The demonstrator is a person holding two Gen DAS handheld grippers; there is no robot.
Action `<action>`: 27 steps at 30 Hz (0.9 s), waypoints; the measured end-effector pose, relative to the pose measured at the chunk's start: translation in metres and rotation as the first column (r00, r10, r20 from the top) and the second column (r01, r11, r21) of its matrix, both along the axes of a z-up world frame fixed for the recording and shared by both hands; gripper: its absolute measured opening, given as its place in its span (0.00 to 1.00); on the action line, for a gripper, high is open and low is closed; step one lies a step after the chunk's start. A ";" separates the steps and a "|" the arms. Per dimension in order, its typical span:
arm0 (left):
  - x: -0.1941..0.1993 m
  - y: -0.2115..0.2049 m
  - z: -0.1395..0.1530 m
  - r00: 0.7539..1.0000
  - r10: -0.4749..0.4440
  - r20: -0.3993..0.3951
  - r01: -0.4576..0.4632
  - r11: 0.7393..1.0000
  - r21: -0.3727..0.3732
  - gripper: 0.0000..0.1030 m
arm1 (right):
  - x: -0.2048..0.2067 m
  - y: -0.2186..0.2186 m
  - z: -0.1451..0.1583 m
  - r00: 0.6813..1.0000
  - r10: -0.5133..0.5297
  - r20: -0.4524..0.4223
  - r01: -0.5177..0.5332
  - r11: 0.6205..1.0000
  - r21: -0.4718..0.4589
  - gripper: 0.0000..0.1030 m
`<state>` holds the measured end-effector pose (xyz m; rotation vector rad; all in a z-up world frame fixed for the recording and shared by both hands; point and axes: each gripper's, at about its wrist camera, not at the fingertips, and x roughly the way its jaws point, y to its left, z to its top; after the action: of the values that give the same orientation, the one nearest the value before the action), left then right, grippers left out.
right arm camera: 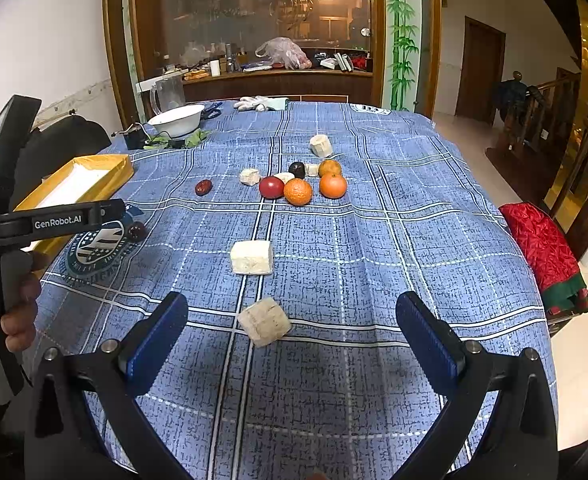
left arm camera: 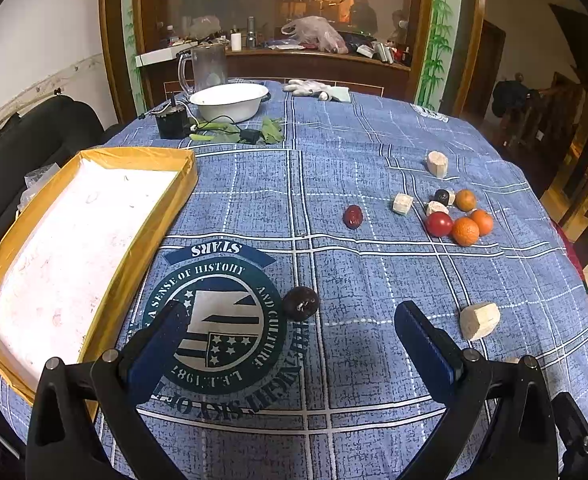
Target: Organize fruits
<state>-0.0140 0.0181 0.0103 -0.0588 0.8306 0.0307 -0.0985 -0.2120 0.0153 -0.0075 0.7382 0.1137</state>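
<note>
My left gripper is open, its blue pads either side of a dark plum lying on the cloth's round emblem. A yellow-rimmed box with a white floor lies to the left. Farther right sit a red date, a red tomato, three oranges and pale sugarcane chunks. My right gripper is open above a pale chunk; another chunk lies beyond it. The fruit cluster is at mid-table. The left gripper body shows at the left, held by a hand.
A white bowl, a glass jug, a small black device with green leaves and a white glove stand at the table's far side. A black chair is at the left, a red cushion at the right edge.
</note>
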 end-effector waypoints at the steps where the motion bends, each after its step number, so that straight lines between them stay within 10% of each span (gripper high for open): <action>1: 0.000 0.000 0.000 1.000 0.000 0.000 0.000 1.000 0.003 1.00 | 0.000 0.000 0.000 1.000 0.000 0.000 0.000 1.000 0.001 1.00; 27: 0.003 0.006 -0.003 1.000 0.007 -0.018 -0.007 1.000 -0.018 0.99 | 0.002 0.003 0.001 1.000 0.007 0.001 -0.007 1.000 -0.003 1.00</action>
<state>-0.0115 0.0245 0.0076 -0.0783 0.8492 0.0304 -0.0965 -0.2085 0.0165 -0.0128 0.7379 0.1193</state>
